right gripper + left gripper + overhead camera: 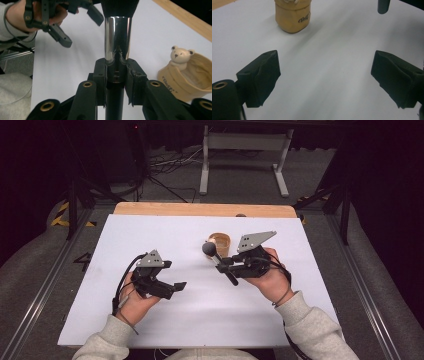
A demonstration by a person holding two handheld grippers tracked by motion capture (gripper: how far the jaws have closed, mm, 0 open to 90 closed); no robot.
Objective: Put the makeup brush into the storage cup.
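Note:
A make-up brush (pixel 210 249) with a dark bristle head, a chrome ferrule (pixel 117 35) and a black handle is clamped in my right gripper (pixel 224 265), which is shut on it just below the ferrule (pixel 117 75). The brush tilts over the sheet, its head toward a tan cup (pixel 220 241). That cup (pixel 186 77) carries a small bear figure (pixel 179 56) on its rim. My left gripper (pixel 177 287) hovers low at the left, open (pixel 324 77) with nothing between its pads. In the left gripper view the cup (pixel 292 16) stands ahead and the handle's end (pixel 383 5) hangs at top right.
A white sheet (pixel 150 235) covers the table, with a wooden edge (pixel 200 209) at the back. Behind the table are a metal stand (pixel 245 150) and cables on the floor. In the right gripper view the left gripper (pixel 80 27) is at the upper left.

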